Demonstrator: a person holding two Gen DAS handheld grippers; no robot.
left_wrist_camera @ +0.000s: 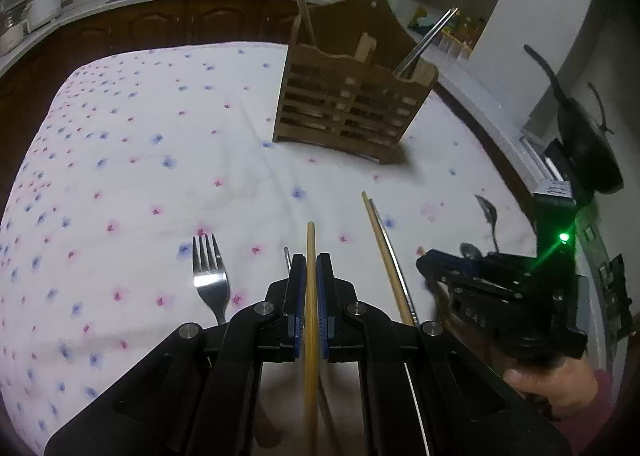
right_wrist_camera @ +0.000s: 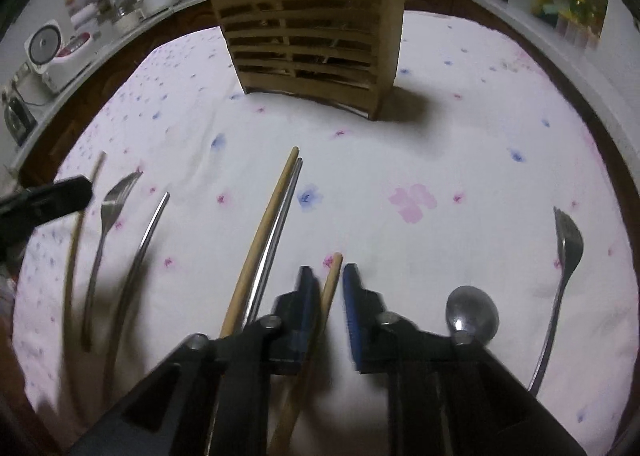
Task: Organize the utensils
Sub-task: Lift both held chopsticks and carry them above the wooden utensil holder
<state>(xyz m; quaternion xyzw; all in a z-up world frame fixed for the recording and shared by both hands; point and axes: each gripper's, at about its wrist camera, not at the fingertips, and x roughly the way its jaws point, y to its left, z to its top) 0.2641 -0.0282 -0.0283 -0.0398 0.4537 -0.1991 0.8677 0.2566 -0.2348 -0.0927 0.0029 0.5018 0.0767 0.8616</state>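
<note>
My left gripper (left_wrist_camera: 311, 268) is shut on a wooden chopstick (left_wrist_camera: 310, 240) that points forward between the blue pads. My right gripper (right_wrist_camera: 329, 276) is open around another wooden chopstick (right_wrist_camera: 331, 284) lying on the cloth; it also shows in the left wrist view (left_wrist_camera: 444, 268). A wooden slatted utensil holder (left_wrist_camera: 352, 104) (right_wrist_camera: 312, 40) stands at the far side, with wooden chopsticks in its left slot and metal ones (left_wrist_camera: 428, 40) in its right. A wooden and a metal chopstick (left_wrist_camera: 384, 252) (right_wrist_camera: 272, 224) lie together on the cloth.
On the flowered tablecloth (left_wrist_camera: 140, 160) lie a fork (left_wrist_camera: 210, 276) (right_wrist_camera: 108, 224), a lone metal chopstick (right_wrist_camera: 140, 256), a spoon (right_wrist_camera: 472, 314) (left_wrist_camera: 489, 216) and a slotted utensil (right_wrist_camera: 566, 256). Kitchen counters (left_wrist_camera: 120, 0) ring the table; a rice cooker (right_wrist_camera: 52, 52) stands left.
</note>
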